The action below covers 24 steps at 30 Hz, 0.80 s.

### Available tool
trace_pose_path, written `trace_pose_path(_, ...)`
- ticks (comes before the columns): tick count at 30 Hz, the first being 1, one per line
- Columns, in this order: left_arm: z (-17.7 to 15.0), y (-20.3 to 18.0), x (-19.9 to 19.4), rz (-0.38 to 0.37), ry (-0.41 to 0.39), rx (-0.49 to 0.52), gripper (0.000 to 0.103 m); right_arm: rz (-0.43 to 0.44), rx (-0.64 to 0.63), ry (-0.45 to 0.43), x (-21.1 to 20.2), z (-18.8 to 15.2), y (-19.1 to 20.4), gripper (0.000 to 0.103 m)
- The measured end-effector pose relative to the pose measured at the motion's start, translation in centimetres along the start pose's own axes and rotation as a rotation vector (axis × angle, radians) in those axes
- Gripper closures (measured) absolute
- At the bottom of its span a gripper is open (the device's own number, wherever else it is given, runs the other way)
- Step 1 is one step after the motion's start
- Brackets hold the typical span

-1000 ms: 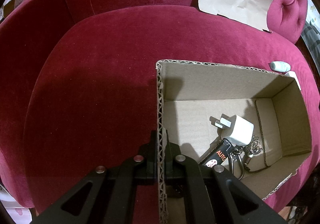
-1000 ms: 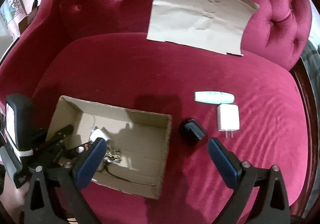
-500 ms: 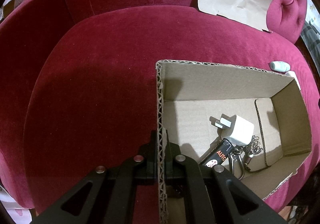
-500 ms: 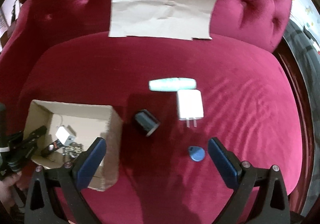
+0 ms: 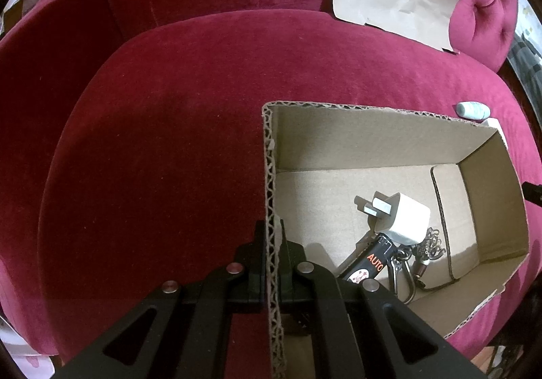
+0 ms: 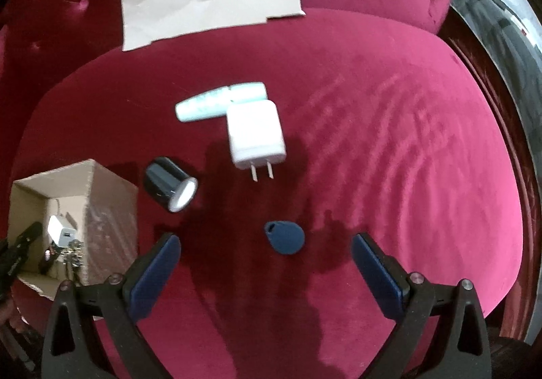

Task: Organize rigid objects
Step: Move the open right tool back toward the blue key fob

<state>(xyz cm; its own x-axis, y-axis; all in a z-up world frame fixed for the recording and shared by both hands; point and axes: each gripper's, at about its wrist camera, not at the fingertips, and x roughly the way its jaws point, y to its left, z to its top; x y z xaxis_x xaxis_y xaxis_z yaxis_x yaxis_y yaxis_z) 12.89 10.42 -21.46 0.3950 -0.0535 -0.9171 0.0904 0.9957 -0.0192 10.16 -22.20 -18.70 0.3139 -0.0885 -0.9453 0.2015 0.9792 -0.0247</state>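
Overhead, right gripper [image 6: 266, 245] jaws gape above red velvet seat [image 6: 389, 148]; left gripper [image 5: 272, 245] pinches box wall [image 5: 269, 175].

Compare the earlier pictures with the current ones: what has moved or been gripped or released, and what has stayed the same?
The open right gripper has swung away from the cardboard box and lower, to hover over the blue tag. It holds nothing. Unchanged: the left gripper stays clamped on the box wall, and the white charger, black cap and pale tube lie where they were.
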Motion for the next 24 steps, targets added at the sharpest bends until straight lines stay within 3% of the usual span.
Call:
trace_pose_path(17,0.0,-0.2,0.0,0.002,0.001,0.001,0.1,-0.033,0.048,0.075,5.1,-1.0,-1.4,0.0)
trace_pose_path(24,-0.1,-0.4,0.1,0.005,0.001,0.003,0.1,-0.027,0.046,0.068,5.8,-1.4,-1.2,0.0)
